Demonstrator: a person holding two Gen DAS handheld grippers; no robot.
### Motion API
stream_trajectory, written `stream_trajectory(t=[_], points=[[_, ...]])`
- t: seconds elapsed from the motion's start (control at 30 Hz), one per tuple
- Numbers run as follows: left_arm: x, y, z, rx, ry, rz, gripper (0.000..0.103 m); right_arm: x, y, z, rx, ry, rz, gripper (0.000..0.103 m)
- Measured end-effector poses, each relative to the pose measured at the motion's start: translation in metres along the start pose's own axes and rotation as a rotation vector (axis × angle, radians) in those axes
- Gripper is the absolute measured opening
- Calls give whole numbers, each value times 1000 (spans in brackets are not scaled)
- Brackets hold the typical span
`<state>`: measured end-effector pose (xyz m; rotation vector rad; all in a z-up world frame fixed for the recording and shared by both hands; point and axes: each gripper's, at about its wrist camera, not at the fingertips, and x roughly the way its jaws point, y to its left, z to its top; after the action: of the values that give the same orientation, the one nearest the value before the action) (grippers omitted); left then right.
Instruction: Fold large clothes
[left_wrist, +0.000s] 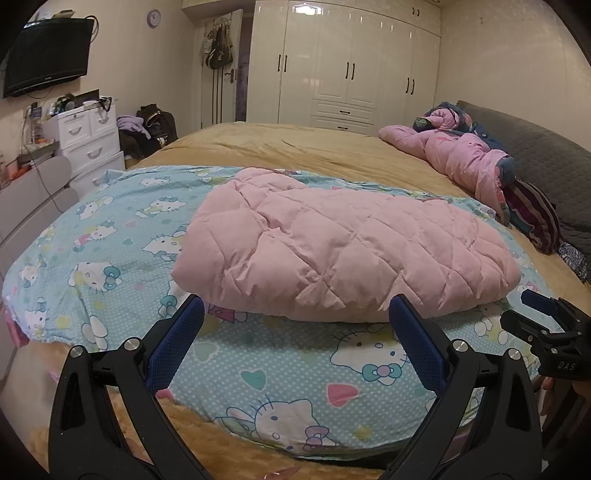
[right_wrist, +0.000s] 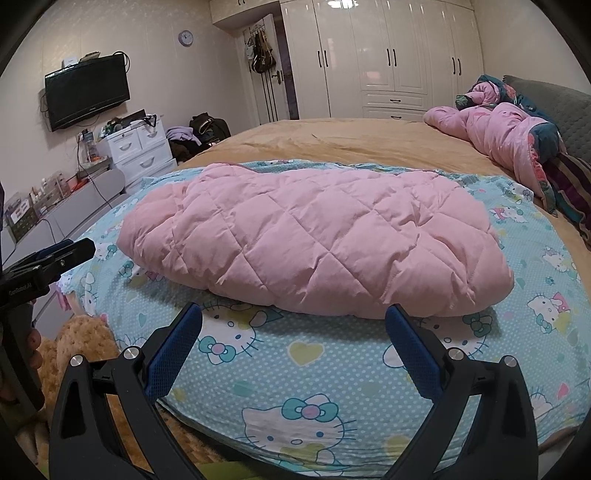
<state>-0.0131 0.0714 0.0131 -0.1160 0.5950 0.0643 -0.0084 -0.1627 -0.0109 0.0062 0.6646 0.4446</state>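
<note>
A pink quilted puffer garment (left_wrist: 343, 251) lies folded into a thick bundle on a light-blue cartoon-cat sheet (left_wrist: 122, 254) spread over the bed. It also shows in the right wrist view (right_wrist: 314, 236) on the same sheet (right_wrist: 332, 369). My left gripper (left_wrist: 295, 314) is open and empty, its blue-padded fingers just short of the bundle's near edge. My right gripper (right_wrist: 293, 317) is open and empty, also just in front of the near edge. The right gripper shows at the right of the left view (left_wrist: 546, 314); the left gripper shows at the left of the right view (right_wrist: 55, 254).
The bed has a tan cover (left_wrist: 295, 144). A second pink padded garment (left_wrist: 465, 155) and a striped cloth (left_wrist: 535, 214) lie by the grey headboard (left_wrist: 535, 147). White wardrobes (left_wrist: 351, 62) stand behind, a TV (right_wrist: 86, 96) and white drawers (right_wrist: 140, 147) at the left.
</note>
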Motion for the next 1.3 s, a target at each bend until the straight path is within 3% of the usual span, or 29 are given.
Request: stream_trajectory(t=[1.3], points=[[-3, 5, -2, 7, 5, 16, 94, -1, 5, 3, -5, -4, -1, 99]])
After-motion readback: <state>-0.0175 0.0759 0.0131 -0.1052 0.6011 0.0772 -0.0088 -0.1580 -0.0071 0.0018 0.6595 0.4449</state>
